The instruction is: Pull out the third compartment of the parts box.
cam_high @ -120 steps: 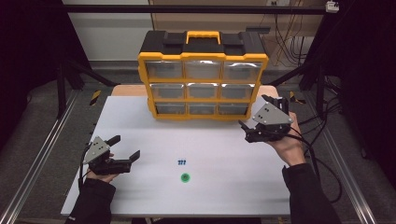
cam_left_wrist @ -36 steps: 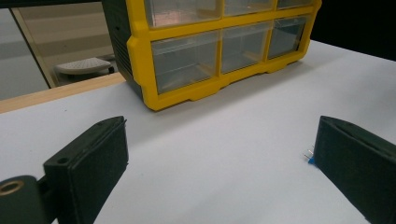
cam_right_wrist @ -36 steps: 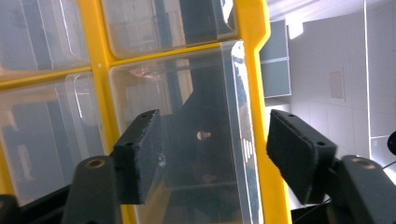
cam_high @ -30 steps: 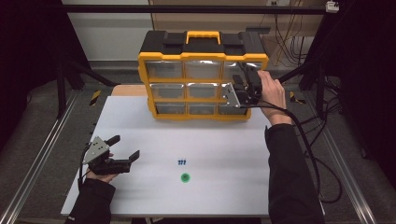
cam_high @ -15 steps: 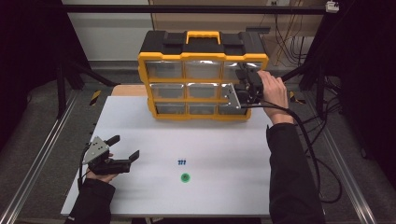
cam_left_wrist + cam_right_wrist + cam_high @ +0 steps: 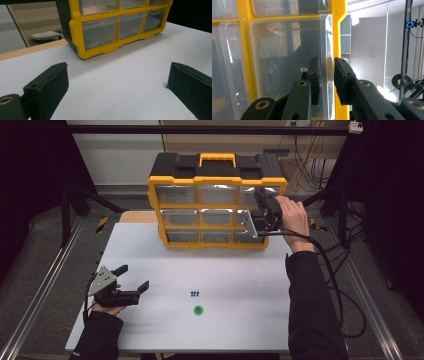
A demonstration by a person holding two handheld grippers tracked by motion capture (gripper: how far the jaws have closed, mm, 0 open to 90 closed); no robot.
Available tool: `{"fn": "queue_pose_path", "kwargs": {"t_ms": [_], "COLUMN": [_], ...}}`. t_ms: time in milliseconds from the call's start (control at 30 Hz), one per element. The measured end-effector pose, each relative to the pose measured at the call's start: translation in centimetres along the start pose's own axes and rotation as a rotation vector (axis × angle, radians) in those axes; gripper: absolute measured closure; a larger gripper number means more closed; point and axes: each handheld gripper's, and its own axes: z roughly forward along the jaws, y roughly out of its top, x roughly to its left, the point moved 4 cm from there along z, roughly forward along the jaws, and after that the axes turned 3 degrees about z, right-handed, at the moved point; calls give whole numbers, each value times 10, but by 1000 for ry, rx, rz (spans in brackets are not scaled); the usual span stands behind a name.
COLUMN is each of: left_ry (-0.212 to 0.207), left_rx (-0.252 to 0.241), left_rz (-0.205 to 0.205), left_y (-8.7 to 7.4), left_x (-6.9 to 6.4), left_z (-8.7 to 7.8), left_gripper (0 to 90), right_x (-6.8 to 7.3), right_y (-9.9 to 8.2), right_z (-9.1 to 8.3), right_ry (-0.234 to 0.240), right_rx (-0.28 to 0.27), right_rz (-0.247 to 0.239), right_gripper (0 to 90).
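At the right end of the yellow organizer point(image 6: 217, 210), the right gripper point(image 6: 261, 220) has its jaws on either side of the clear front wall of the middle-row right drawer point(image 6: 325, 67); they have just been closing and now pinch that wall. Well in front of the organizer, near the table's point(image 6: 240, 270) left front corner, the left gripper point(image 6: 134, 279) rests with its jaws spread wide and nothing between them. Between it and the table's middle lie small blue pieces point(image 6: 194, 294) and a green disc point(image 6: 198, 310).
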Motion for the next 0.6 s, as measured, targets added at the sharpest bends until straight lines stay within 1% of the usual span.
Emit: {"fn": "queue_pose_path", "kwargs": {"t_ms": [33,233,267,333,400,433,600], "left_ry": [0,1,1,1,1,1,1], "left_rx": [0,-1,-1,-1,1,1,1], "left_rz": [0,0,0,0,1,1,1], "left_y": [0,0,0,0,0,0,0], "left_x": [0,0,0,0,0,0,0], "left_z": [0,0,0,0,0,0,0], "left_gripper": [24,24,24,24,24,24,24], "right_x": [0,0,1,2,3,2,2], "right_y": [0,-1,-1,-1,-1,-1,-2], "right_z": [1,1,1,1,1,1,-1], "right_ry": [-8,-13,-24,-31,-34,-36,-25], "right_rx": [-5,0,-7,-12,-11,-14,-18], "right_rz": [-2,-14,-19,-20,-18,-26,-21], "right_gripper": [764,781,783,787,790,791,793]}}
